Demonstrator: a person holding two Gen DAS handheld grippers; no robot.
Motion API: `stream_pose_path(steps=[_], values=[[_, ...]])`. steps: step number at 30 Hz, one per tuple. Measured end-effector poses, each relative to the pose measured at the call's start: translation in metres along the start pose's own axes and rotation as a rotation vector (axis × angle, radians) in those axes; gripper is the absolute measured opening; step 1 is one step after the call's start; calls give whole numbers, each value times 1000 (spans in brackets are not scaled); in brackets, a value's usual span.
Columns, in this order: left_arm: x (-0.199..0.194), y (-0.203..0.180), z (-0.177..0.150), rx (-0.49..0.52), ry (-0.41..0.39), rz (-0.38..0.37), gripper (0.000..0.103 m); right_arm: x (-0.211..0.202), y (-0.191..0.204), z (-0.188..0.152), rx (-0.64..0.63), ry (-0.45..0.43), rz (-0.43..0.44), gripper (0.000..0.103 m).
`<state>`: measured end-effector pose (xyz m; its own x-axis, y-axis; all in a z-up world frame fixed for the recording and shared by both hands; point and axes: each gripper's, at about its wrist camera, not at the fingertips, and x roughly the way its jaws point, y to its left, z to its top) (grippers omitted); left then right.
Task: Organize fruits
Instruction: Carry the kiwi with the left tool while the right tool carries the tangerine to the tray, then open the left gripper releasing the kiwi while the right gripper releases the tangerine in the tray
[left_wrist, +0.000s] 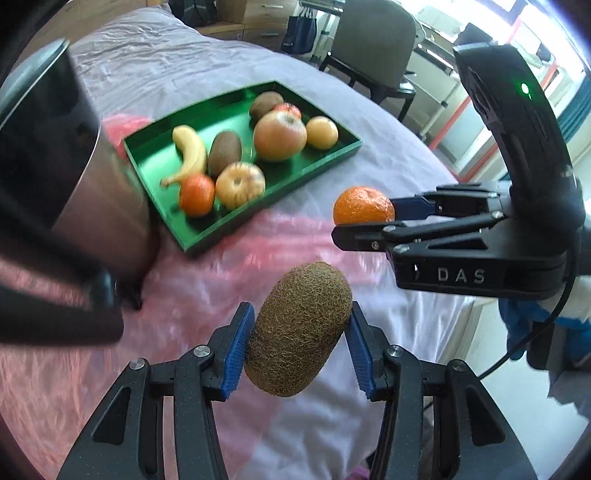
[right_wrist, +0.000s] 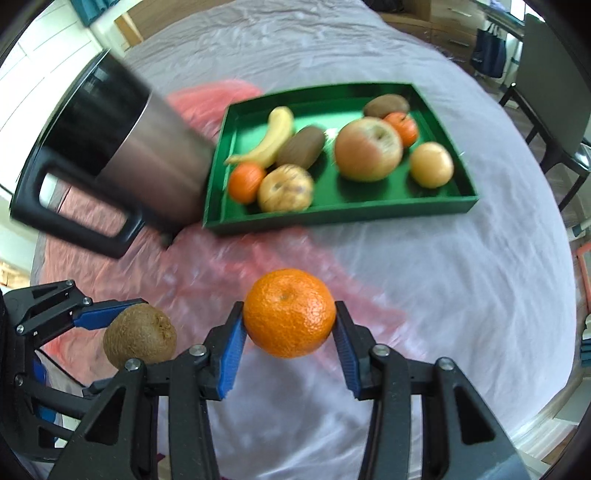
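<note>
My left gripper is shut on a brown fuzzy kiwi, held above the bed cover. The right gripper is shut on an orange mandarin, its blue pads pressing both sides. Each gripper shows in the other's view: the right one with the mandarin at the right, the left one with the kiwi at lower left. Ahead lies a green tray holding a banana, two kiwis, apples and mandarins. The tray also shows in the left wrist view.
A tall steel mug with a black handle stands left of the tray, close to its corner. A pink plastic sheet covers part of the white bed cover. A grey chair and desks stand beyond the bed.
</note>
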<state>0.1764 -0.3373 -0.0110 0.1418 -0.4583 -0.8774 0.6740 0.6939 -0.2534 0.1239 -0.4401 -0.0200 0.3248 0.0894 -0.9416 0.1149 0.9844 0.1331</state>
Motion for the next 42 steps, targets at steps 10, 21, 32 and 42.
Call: stream_pose_path(steps=[10, 21, 32, 42], values=[[29, 16, 89, -134, -109, 53, 44, 6, -61, 71, -5, -98, -19, 54], [64, 56, 154, -249, -153, 238, 44, 39, -81, 149, -92, -124, 16, 54], [124, 94, 199, -287, -123, 435, 44, 87, -90, 187, -226, -67, 1, 55], [154, 102, 203, -290, -60, 457, 44, 104, -91, 188, -315, -42, -12, 55]])
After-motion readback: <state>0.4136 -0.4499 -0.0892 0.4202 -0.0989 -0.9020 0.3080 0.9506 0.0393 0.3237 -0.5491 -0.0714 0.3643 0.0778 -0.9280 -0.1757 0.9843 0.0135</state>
